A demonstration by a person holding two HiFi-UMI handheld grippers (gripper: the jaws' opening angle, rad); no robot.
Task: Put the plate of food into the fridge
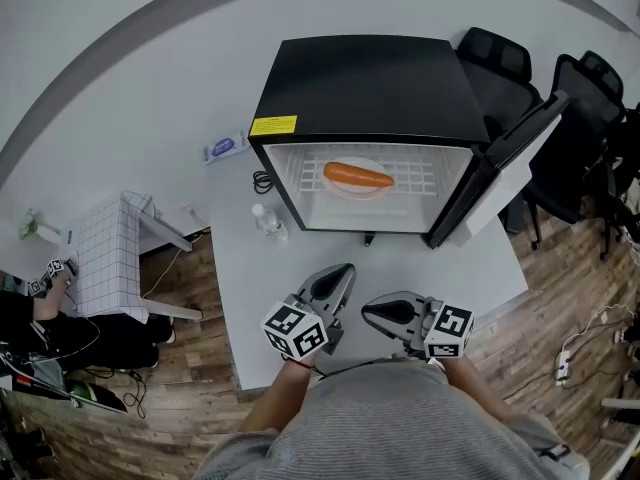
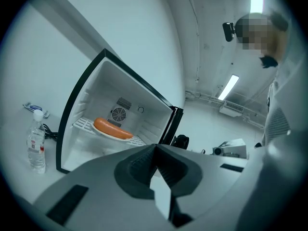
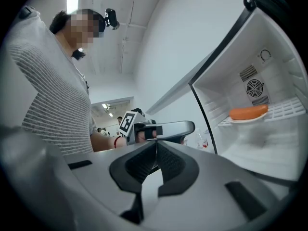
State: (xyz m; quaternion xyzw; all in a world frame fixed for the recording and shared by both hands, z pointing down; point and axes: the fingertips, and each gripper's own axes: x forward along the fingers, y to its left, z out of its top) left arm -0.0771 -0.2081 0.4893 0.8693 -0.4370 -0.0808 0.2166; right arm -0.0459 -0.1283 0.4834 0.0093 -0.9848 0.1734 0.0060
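A white plate (image 1: 357, 190) with a long orange piece of food (image 1: 357, 175) lies on the wire shelf inside the open black fridge (image 1: 370, 88). The left gripper view shows the food (image 2: 111, 129) on that shelf too, as does the right gripper view, with the food (image 3: 248, 112) at its right. My left gripper (image 1: 343, 270) is above the white table (image 1: 240, 298) in front of the fridge, shut and empty. My right gripper (image 1: 368, 311) is beside it, tip turned left, jaws closed on nothing. The closed jaws also show for the left gripper (image 2: 155, 147) and the right gripper (image 3: 156, 143).
The fridge door (image 1: 505, 163) stands open to the right. A clear water bottle (image 1: 268, 223) stands left of the fridge opening, with a black cable (image 1: 262, 181) and a blue-and-white packet (image 1: 224, 148) behind it. Black chairs (image 1: 500, 58) are at the back right, and a white stand (image 1: 110, 258) is on the floor at the left.
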